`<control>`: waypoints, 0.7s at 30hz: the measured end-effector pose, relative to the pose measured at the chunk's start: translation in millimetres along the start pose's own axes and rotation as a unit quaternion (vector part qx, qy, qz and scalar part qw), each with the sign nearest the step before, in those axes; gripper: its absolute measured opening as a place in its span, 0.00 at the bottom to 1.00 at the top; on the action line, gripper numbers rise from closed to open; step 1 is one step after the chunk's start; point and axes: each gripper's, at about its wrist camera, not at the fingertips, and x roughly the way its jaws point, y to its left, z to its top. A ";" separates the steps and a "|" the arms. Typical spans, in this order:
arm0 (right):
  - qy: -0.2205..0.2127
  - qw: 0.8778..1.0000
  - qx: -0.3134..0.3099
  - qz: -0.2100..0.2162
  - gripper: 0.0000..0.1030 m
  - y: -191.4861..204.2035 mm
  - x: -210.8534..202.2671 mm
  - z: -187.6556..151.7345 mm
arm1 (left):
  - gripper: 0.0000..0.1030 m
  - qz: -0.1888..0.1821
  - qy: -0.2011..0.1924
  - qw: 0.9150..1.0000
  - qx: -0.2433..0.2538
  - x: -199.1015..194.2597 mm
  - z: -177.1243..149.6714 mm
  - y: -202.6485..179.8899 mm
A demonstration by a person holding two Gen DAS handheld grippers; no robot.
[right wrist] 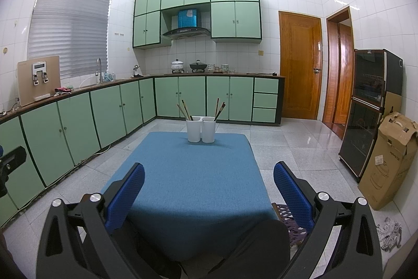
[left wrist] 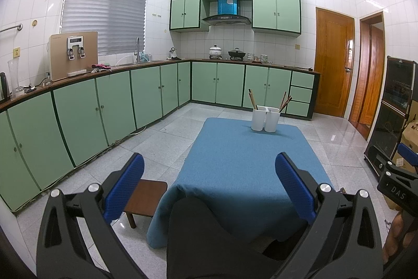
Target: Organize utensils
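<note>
Two white utensil holders (left wrist: pixel 265 118) stand side by side at the far end of a low table with a blue cloth (left wrist: pixel 243 161); they also show in the right wrist view (right wrist: pixel 201 129). Brown chopsticks (left wrist: pixel 253 99) stick up from the left holder and more chopsticks (left wrist: pixel 284 101) from the right one; they show in the right wrist view too (right wrist: pixel 186 110), (right wrist: pixel 219 109). My left gripper (left wrist: pixel 209 184) is open and empty, held above the table's near end. My right gripper (right wrist: pixel 209 190) is open and empty, also at the near end.
A small wooden stool (left wrist: pixel 146 198) stands left of the table. Green kitchen cabinets (left wrist: pixel 109 106) run along the left and back. A black cabinet (right wrist: pixel 365 111) and a cardboard box (right wrist: pixel 389 161) stand at the right. A purple plastic stool (right wrist: pixel 290 224) shows by the table's near right corner.
</note>
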 end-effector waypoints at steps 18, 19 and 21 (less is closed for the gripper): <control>-0.001 1.000 -0.001 0.000 0.94 0.2 -0.5 0.3 | 0.95 -0.002 0.001 1.000 -0.002 -1.7 0.1 -0.8; -0.001 1.000 -0.001 0.000 0.94 0.4 -0.5 0.3 | 0.95 -0.002 0.001 1.000 -0.002 -1.7 0.4 -1.6; 0.000 1.000 -0.001 0.000 0.94 0.4 -0.3 0.4 | 0.95 -0.003 0.002 1.000 -0.003 -2.3 0.0 -2.0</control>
